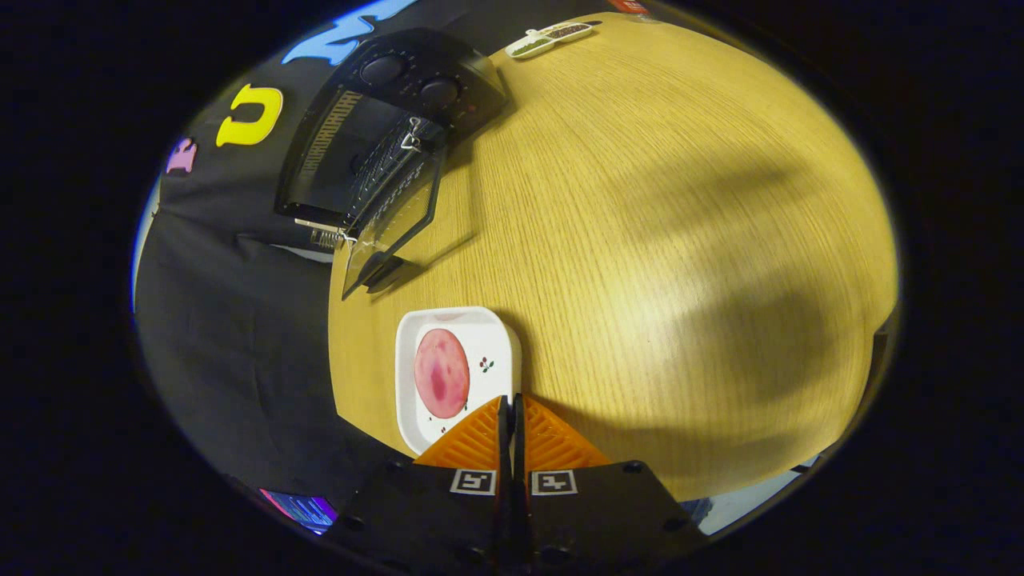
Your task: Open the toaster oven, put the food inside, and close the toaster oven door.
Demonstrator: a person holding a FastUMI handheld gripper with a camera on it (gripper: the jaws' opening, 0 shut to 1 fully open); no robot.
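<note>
My gripper [510, 400] has its fingers pressed together on the near rim of a white square plate [494, 336]. On the plate lies a round pink slice of ham [441, 373]. The plate sits just ahead of the fingers, close to the wooden table's [656, 208] left edge; I cannot tell whether it is lifted off the wood. Beyond the plate stands a black toaster oven [400, 88] with two knobs. Its glass door [396, 220] hangs open toward the plate, and a wire rack [392, 164] shows inside.
A small white dish [550, 38] with dark contents sits at the table's far end, beyond the oven. Black cloth hangs off the left of the table. Bare wood stretches wide to the right of the plate and oven.
</note>
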